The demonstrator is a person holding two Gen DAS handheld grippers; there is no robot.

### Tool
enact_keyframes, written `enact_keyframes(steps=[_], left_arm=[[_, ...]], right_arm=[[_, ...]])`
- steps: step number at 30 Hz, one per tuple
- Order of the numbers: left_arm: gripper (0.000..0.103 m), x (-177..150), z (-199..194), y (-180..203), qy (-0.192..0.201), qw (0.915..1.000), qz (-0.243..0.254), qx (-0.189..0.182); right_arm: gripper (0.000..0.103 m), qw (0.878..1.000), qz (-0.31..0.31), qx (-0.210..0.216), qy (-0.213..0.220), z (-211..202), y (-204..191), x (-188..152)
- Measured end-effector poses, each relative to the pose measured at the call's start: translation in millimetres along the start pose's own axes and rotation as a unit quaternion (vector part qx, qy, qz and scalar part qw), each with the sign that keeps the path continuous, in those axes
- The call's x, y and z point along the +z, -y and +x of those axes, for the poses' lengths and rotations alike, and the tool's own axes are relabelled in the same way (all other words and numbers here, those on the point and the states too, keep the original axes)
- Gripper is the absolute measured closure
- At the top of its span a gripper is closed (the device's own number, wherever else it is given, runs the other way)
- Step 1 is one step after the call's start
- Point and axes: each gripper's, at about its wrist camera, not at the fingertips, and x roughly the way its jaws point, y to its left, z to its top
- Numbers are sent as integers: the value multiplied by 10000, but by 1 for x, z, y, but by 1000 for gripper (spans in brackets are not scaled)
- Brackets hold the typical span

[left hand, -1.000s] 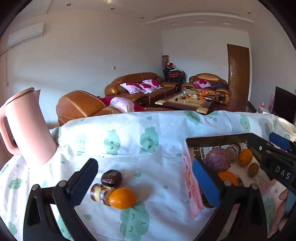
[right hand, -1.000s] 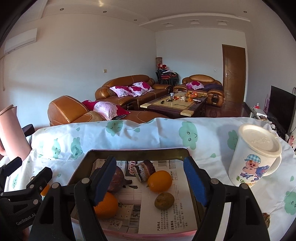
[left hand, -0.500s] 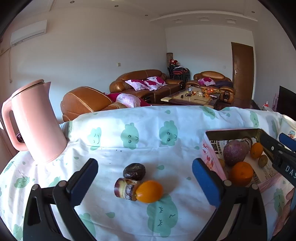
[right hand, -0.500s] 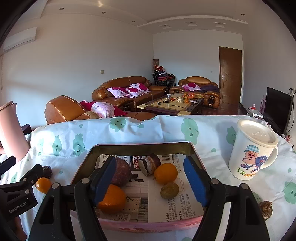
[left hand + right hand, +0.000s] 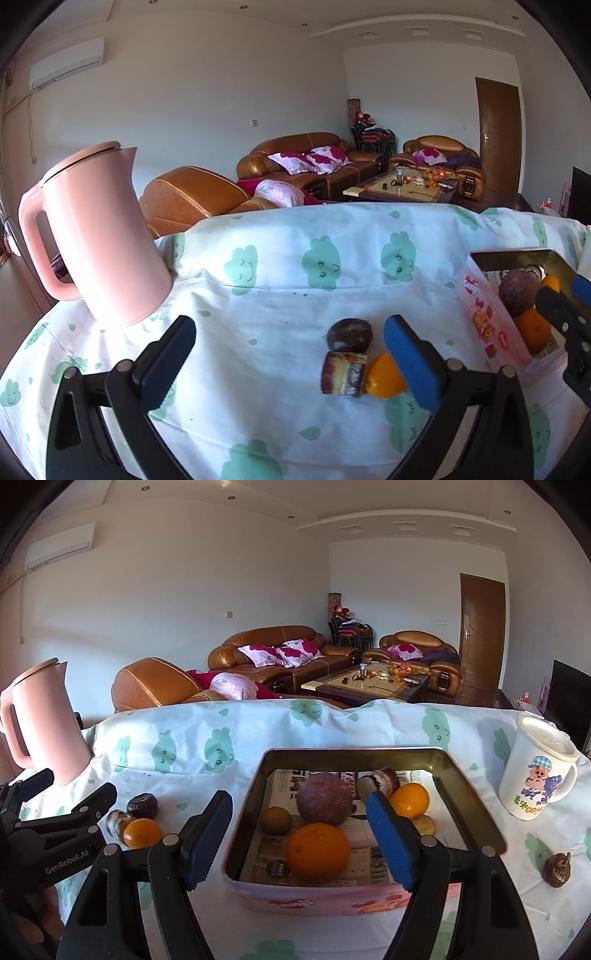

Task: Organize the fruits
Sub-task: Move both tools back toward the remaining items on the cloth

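Note:
Three loose pieces lie together on the cloud-print cloth: a dark round fruit [image 5: 349, 334], a brown-purple cut chunk [image 5: 343, 373] and an orange [image 5: 384, 376]. My left gripper [image 5: 288, 343] hovers open just in front of them, its right finger covering part of the orange. The pink tin box [image 5: 351, 751] holds a purple round fruit [image 5: 324, 804], two oranges [image 5: 317, 851] [image 5: 410, 800], a greenish fruit [image 5: 275, 819] and a cut chunk [image 5: 380, 781]. My right gripper [image 5: 299, 812] stands open above the box's near side, holding nothing.
A pink kettle [image 5: 99, 236] stands at the table's far left corner. A lidded cartoon mug [image 5: 537, 771] stands right of the box, with a small brown lump [image 5: 557, 864] on the cloth in front of it. Beyond the table's far edge are leather sofas.
Both grippers have slid left. The three loose pieces now sit by the left gripper's right finger, and the box has shifted right in the right wrist view. Both stay open.

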Motion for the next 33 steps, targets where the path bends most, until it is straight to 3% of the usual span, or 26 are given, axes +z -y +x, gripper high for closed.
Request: enact_keyframes(steps=[6, 11, 15, 16, 18, 21, 24, 28, 33], left_arm=[[0, -1, 17, -47, -198, 9988, -226, 380], [0, -1, 30, -80, -396, 9959, -450, 678], [0, -1, 34, -96, -491, 9948, -639, 627], [0, -1, 34, -98, -514, 9947, -670, 579], [0, -1, 34, -99, -559, 9946, -724, 483], [0, -1, 36, -99, -645, 9943, -776, 348], [0, 1, 35, -99, -674, 9941, -794, 312], [0, 1, 35, -101, -692, 9935, -864, 273], [0, 0, 40, -96, -755, 9939, -789, 160]], right_arm=[[27, 9993, -295, 220, -86, 3, -36, -2], [27, 9953, -627, 592, -437, 17, -67, -3], [29, 9885, -1030, 783, -778, 33, -93, -7], [32, 9869, -1109, 749, -897, 38, -98, -8], [48, 9826, -1179, 808, -1186, 49, -104, -11], [48, 9797, -1142, 1053, -1266, 54, -110, -10], [48, 9686, -1201, 1485, -1593, 64, -122, -14], [48, 9625, -1067, 1563, -1944, 76, -125, -19], [59, 9617, -757, 1732, -1983, 78, -115, -19]])
